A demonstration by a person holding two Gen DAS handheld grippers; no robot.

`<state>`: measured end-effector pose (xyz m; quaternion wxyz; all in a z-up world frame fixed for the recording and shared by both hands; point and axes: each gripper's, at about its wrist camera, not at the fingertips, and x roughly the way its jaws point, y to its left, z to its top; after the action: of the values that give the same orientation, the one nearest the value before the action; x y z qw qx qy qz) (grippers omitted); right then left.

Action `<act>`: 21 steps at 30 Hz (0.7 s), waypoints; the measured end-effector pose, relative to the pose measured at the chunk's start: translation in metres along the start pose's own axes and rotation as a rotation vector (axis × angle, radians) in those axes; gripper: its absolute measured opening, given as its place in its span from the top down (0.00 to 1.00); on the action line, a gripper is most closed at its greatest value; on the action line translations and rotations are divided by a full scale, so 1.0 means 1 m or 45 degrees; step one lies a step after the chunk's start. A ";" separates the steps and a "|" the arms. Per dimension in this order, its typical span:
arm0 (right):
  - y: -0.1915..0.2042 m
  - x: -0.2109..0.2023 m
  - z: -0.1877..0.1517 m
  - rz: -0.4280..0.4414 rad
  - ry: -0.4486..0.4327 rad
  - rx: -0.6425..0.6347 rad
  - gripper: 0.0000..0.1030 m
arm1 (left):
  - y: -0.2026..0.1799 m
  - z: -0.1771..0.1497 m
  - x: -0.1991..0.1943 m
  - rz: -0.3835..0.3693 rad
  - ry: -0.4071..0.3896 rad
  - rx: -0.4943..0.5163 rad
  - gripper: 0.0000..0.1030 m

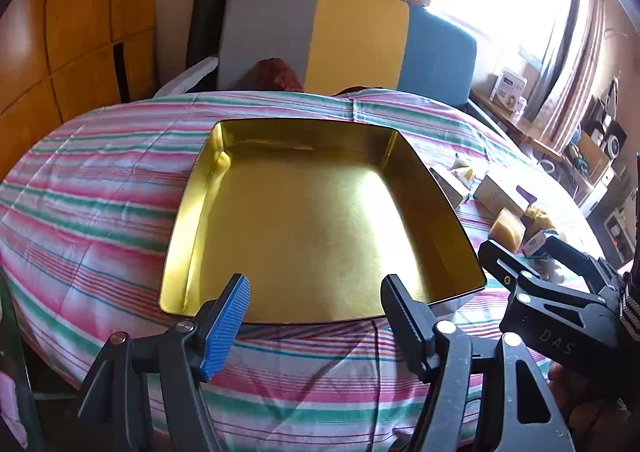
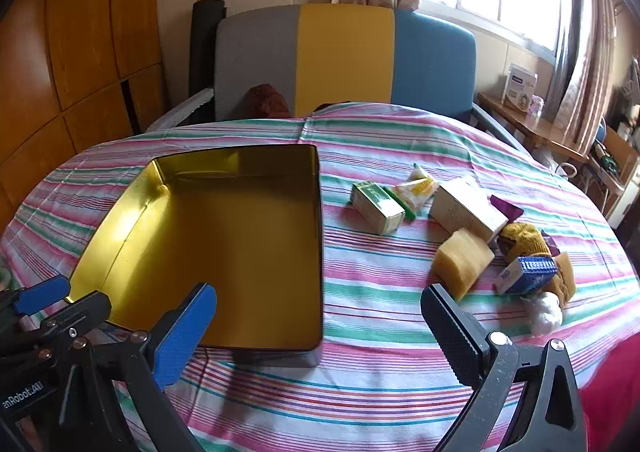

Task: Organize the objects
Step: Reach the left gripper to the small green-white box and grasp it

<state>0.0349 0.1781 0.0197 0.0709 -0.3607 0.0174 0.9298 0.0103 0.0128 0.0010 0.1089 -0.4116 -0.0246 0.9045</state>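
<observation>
An open gold tin box point(image 1: 320, 220) lies empty on the striped tablecloth; it also shows in the right wrist view point(image 2: 224, 248). My left gripper point(image 1: 316, 304) is open and empty at the tin's near rim. My right gripper point(image 2: 320, 324) is open and empty, right of the tin's near corner. To the right lie a green and white box point(image 2: 378, 208), a yellow sachet point(image 2: 416, 188), a cream box point(image 2: 466, 210), a yellow sponge point(image 2: 462, 262), a blue and white box point(image 2: 524, 276), a mustard knitted item point(image 2: 528, 244) and a white wad point(image 2: 546, 314).
The table point(image 2: 380, 384) is round with a pink, green and white striped cloth. A grey, yellow and blue chair back point(image 2: 344, 56) stands behind it. A wooden cabinet point(image 2: 80, 44) is at the left. A side shelf with boxes point(image 2: 520, 88) is at the right under the window.
</observation>
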 end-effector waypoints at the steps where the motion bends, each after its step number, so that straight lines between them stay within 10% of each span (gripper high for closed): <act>1: -0.004 0.001 -0.001 -0.009 0.004 0.009 0.00 | -0.002 0.000 0.001 0.002 0.002 0.009 0.33; 21: -0.079 0.002 0.008 -0.148 0.035 0.149 0.00 | -0.045 0.021 0.013 0.077 -0.042 0.183 0.33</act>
<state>0.0399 0.2571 0.0259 0.1453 -0.3692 0.0517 0.9165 -0.0058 0.0610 0.0111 0.1102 -0.3882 0.0510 0.9135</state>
